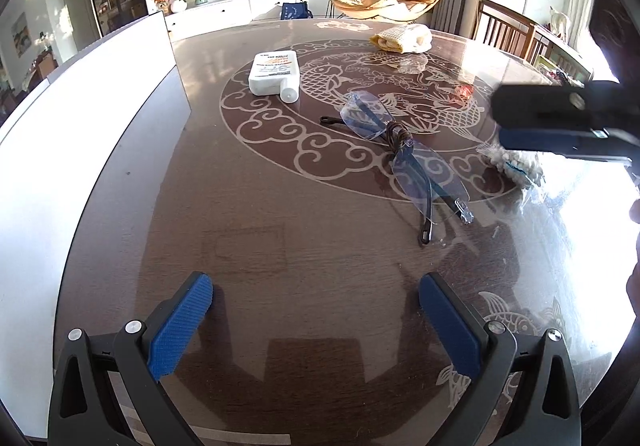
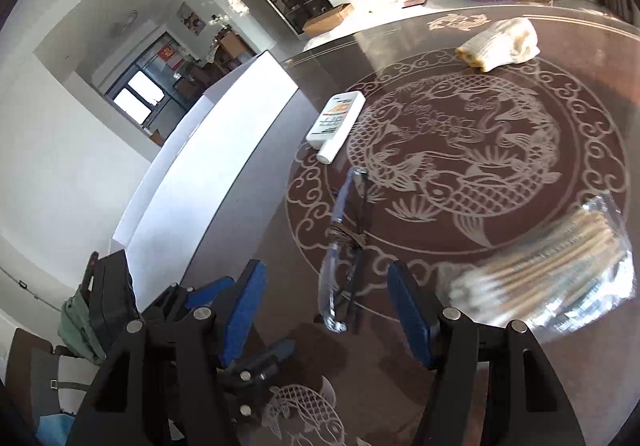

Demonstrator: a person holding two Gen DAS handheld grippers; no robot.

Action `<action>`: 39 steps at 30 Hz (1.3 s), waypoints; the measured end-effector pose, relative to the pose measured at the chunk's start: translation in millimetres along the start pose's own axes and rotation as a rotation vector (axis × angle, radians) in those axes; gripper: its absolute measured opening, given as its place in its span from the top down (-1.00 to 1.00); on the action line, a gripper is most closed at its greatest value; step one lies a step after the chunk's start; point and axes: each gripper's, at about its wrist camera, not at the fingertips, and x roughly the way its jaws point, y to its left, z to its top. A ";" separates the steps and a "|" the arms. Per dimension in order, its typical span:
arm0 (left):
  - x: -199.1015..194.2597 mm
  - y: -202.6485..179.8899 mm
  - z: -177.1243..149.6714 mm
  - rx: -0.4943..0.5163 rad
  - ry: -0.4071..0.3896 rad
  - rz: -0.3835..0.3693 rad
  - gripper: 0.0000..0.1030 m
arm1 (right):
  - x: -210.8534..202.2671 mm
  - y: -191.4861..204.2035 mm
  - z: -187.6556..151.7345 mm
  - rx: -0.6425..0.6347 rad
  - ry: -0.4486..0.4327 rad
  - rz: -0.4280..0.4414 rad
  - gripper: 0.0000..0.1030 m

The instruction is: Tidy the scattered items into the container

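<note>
A pair of rimless glasses (image 1: 400, 144) with a brown cord wound round the bridge lies on the dark patterned table (image 1: 260, 214). My left gripper (image 1: 316, 326) hovers open and empty over bare table, short of the glasses. My right gripper (image 2: 328, 318) is open just above the near end of the glasses (image 2: 340, 258), pads not touching them. One of its fingers (image 1: 540, 110) reaches in from the right above a bag of cotton swabs (image 1: 516, 162). The bag (image 2: 552, 274) lies right of the right gripper. A white bottle (image 1: 274, 72) lies on its side farther back.
A tall white box (image 1: 92, 98) stands along the table's left edge, also in the right wrist view as the white box (image 2: 208, 166). A folded cream cloth (image 1: 404, 38) lies at the far side. A wooden chair (image 1: 508, 26) stands beyond the table at the back right.
</note>
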 end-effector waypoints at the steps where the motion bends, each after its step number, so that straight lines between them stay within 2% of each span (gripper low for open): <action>1: 0.0 0.6 -0.2 -0.002 -0.001 0.001 -1.00 | -12.1 -4.9 -11.8 -0.012 -0.002 -0.069 -0.27; 3: 0.0 0.9 0.1 -0.003 -0.002 0.002 -1.00 | -29.4 -13.9 -36.0 -0.035 0.000 -0.217 -0.28; 4: 0.2 0.9 -0.1 -0.004 -0.003 0.002 -1.00 | -36.3 -18.2 -47.7 -0.045 0.008 -0.263 -0.28; 7: 0.8 2.2 -1.2 -0.003 -0.006 0.001 -1.00 | -37.3 -28.1 -69.1 -0.052 0.042 -0.336 -0.29; 9: 1.5 2.3 -0.8 -0.002 -0.007 0.000 -1.00 | -32.5 -21.7 -74.5 -0.093 0.026 -0.387 -0.30; 15: 0.2 2.0 -2.3 -0.001 -0.009 -0.001 -1.00 | 2.4 -3.7 -59.0 -0.120 0.038 -0.495 -0.39; 21: -1.4 1.9 -3.8 0.000 -0.011 -0.003 -1.00 | 8.5 -14.2 -44.2 -0.025 -0.017 -0.557 -0.47; 27: -1.3 1.8 -3.8 0.000 -0.011 -0.003 -1.00 | -17.1 -46.6 -45.6 0.119 -0.088 -0.593 -0.47; 30: -1.2 1.7 -3.7 0.000 -0.010 -0.002 -1.00 | -26.0 -59.0 -51.1 0.119 -0.096 -0.647 -0.47; 31: -1.2 1.7 -3.7 0.000 -0.011 -0.002 -1.00 | -28.6 -62.5 -53.2 0.116 -0.098 -0.662 -0.54; 34: -1.1 1.6 -3.5 -0.001 -0.010 -0.002 -1.00 | -37.9 -75.3 -59.4 0.139 -0.120 -0.677 -0.64; 39: -0.9 1.5 -3.2 0.000 -0.010 -0.002 -1.00 | -42.9 -81.2 -63.2 0.151 -0.135 -0.691 -0.64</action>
